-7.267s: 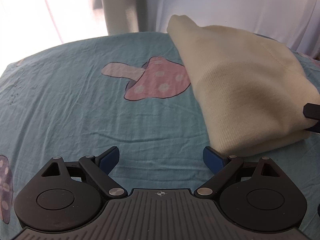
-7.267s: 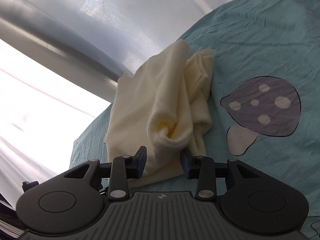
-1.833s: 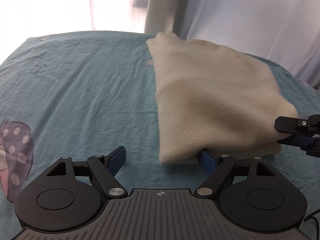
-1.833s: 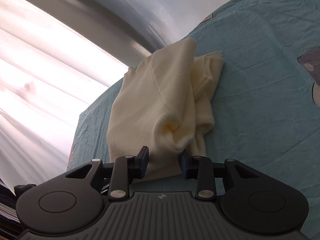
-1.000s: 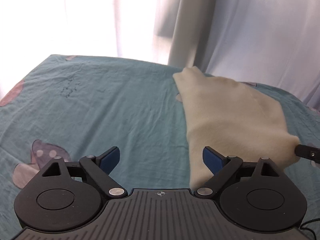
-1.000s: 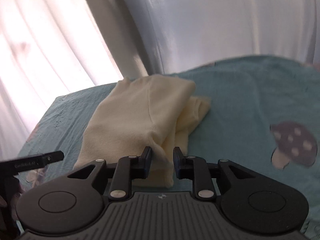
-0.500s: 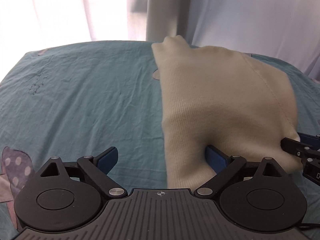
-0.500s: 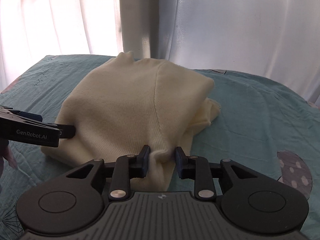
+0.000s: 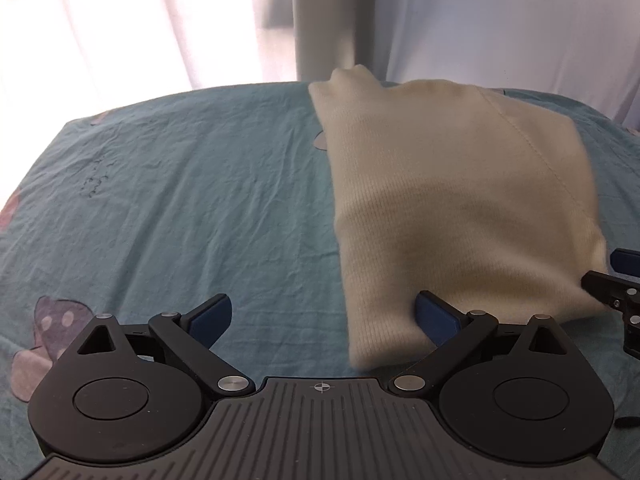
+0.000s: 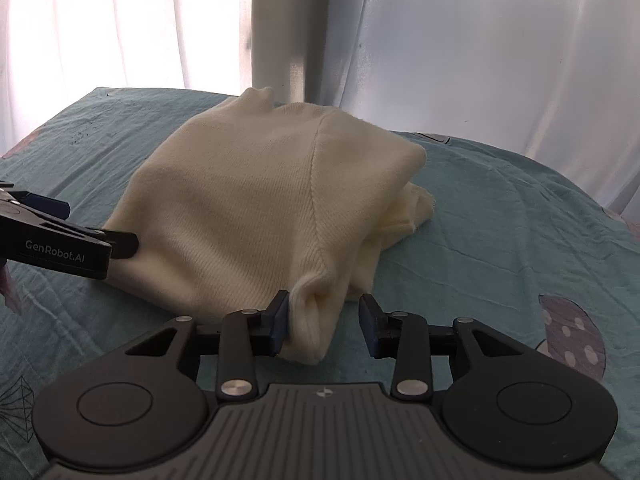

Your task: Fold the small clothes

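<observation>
lying folded on teal sheet (image 9: 168, 200): cream sweater (image 10: 256, 216); left gripper (image 9: 324, 316) and right gripper (image 10: 324, 326) both gaping apart, flanking its near edge.

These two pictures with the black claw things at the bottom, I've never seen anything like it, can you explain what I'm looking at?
Those black claws are two hand-held grippers, one in each of a person's hands; no robot arm is involved. Each carries a wide-angle camera looking out along its two blue-tipped fingers, so each picture is one gripper's own view.

In the left gripper's view, its jaws are wide apart, with one finger against the near edge of a folded cream knit sweater. In the other view, the right gripper has a bunched corner of that sweater between its parted fingers, no longer pinched.

The sweater lies on a teal bedsheet printed with mushrooms. White curtains hang behind. Neither gripper is holding anything.
</observation>
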Tool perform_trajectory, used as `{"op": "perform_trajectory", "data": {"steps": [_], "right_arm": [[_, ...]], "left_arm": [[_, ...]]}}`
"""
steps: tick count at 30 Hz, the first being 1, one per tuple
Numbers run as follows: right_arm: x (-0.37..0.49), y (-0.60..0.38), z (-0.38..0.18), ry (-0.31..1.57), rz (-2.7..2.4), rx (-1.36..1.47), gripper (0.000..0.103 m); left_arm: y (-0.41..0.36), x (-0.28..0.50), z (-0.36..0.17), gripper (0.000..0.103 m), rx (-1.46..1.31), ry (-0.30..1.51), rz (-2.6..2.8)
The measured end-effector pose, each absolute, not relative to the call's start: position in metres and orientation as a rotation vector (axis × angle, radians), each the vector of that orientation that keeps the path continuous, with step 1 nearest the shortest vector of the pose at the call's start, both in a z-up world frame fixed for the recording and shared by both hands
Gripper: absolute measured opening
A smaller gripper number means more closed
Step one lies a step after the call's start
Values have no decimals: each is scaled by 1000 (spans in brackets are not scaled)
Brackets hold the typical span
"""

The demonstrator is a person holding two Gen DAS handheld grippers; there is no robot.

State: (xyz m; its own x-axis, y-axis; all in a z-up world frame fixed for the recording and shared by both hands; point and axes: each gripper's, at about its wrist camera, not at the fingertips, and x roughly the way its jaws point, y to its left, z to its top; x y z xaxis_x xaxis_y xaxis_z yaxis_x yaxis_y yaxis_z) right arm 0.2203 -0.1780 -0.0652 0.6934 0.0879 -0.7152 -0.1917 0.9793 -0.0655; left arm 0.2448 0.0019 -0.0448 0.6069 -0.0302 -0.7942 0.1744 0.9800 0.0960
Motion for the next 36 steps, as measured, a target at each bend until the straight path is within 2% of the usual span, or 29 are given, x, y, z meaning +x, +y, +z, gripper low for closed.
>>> {"op": "perform_trajectory", "data": {"steps": [1, 4, 13, 17, 20, 24, 28, 33, 36], "right_arm": [[216, -178, -64, 796, 154, -148, 39], [207, -180, -61, 833, 123, -159, 51], [168, -188, -60, 894, 159, -70, 53], [164, -187, -52, 869, 203, -1, 67], [164, -184, -51, 864, 207, 15, 68], [166, -182, -49, 878, 193, 55, 80], [169, -179, -47, 898, 173, 72, 86], [172, -175, -44, 912, 133, 78, 99], [173, -174, -43, 936, 99, 68, 99]], "left_arm": [[3, 242, -44, 101, 174, 914, -117], [4, 233, -42, 101, 184, 928, -110], [6, 189, -50, 100, 194, 992, -125], [12, 181, -47, 101, 147, 1015, -118], [17, 178, -42, 101, 126, 1022, -120], [19, 176, -38, 102, 131, 1017, -121], [19, 179, -38, 102, 129, 1037, -115], [16, 183, -36, 102, 119, 1044, -137], [12, 187, -34, 103, 120, 1059, -137]]}}
